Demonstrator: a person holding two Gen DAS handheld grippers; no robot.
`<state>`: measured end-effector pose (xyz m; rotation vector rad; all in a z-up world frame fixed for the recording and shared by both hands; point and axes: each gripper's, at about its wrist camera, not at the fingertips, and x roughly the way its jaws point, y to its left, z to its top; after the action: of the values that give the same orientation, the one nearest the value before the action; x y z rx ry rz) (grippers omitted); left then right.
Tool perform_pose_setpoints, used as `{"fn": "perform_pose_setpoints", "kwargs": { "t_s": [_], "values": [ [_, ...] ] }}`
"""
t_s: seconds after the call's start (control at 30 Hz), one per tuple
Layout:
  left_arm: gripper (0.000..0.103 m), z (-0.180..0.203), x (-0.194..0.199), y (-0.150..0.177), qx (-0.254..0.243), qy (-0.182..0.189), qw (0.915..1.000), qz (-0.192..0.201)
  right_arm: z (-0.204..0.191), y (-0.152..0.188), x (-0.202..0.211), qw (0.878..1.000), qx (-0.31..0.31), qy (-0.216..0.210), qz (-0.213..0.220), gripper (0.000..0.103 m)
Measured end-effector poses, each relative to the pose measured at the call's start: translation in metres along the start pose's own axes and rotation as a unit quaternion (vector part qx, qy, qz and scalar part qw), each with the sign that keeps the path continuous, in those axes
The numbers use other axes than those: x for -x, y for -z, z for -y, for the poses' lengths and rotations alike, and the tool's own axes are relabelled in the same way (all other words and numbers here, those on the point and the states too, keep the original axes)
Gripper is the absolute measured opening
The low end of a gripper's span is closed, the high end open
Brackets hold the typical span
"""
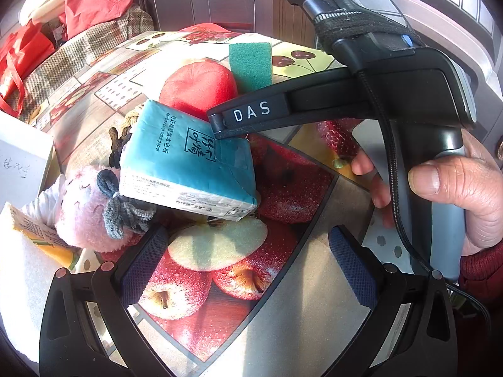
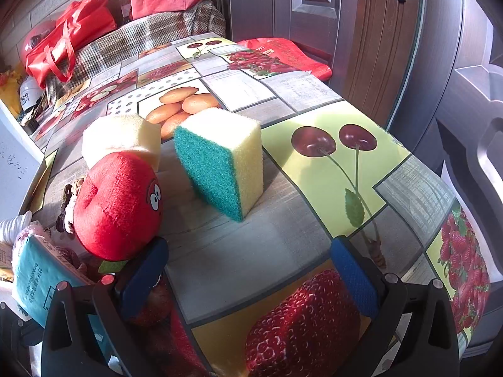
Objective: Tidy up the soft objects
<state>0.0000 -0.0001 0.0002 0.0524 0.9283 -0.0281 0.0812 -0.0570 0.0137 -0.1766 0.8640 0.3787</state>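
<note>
Left gripper (image 1: 248, 254): jaws standing wide apart, nothing between the blue pads (image 1: 144, 260), hovering over the fruit-print tablecloth (image 1: 283, 298).

Right gripper (image 2: 248, 270): also spread open and empty in its own view. In the left view its body is crossing the frame from the right, a hand (image 1: 456, 188) wrapping the grip, and its fingertip (image 1: 220, 122) is lying against the top of the teal tissue pack (image 1: 188, 163). No grasp showing.

Near zone, left view: tissue pack is sitting tilted, lower edge leaning over the pink plush toy (image 1: 91, 210) w/ grey yarn bow. A white foam block (image 1: 22, 276) and a yellow-printed carton (image 1: 34, 229) are lying at the left edge, touching the plush. White box (image 1: 22, 157) is standing just behind.

Mid zone: red plush w/ cartoon eyes (image 2: 116, 204) is resting just behind the tissue pack, close beside the right gripper's left pad (image 2: 144, 279). It is partly blocking the pale yellow sponge (image 2: 122, 138) behind it. Braided cord item near the red plush: too hidden to identify.

Green-and-yellow sponge (image 2: 223, 166) is standing on edge, green scour face toward the red plush, apart from it. Clear cloth between it and the right gripper.

Far zone: red bags (image 2: 63, 40) are piling on a checked fabric surface (image 2: 125, 44); another red bag (image 2: 289, 56) is lying at the table's far edge. Dark panelled door (image 2: 314, 0) is standing behind.
</note>
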Motion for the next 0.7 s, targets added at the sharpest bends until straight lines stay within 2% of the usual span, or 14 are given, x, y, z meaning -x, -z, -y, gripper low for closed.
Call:
{"fn": "perform_pose_setpoints", "kwargs": {
  "t_s": [0.7],
  "values": [
    [0.102, -0.0001, 0.0009, 0.0001, -0.001, 0.001, 1.0, 0.0, -0.0002, -0.0006, -0.0001, 1.0, 0.001, 0.0, 0.0, 0.103]
  ]
}}
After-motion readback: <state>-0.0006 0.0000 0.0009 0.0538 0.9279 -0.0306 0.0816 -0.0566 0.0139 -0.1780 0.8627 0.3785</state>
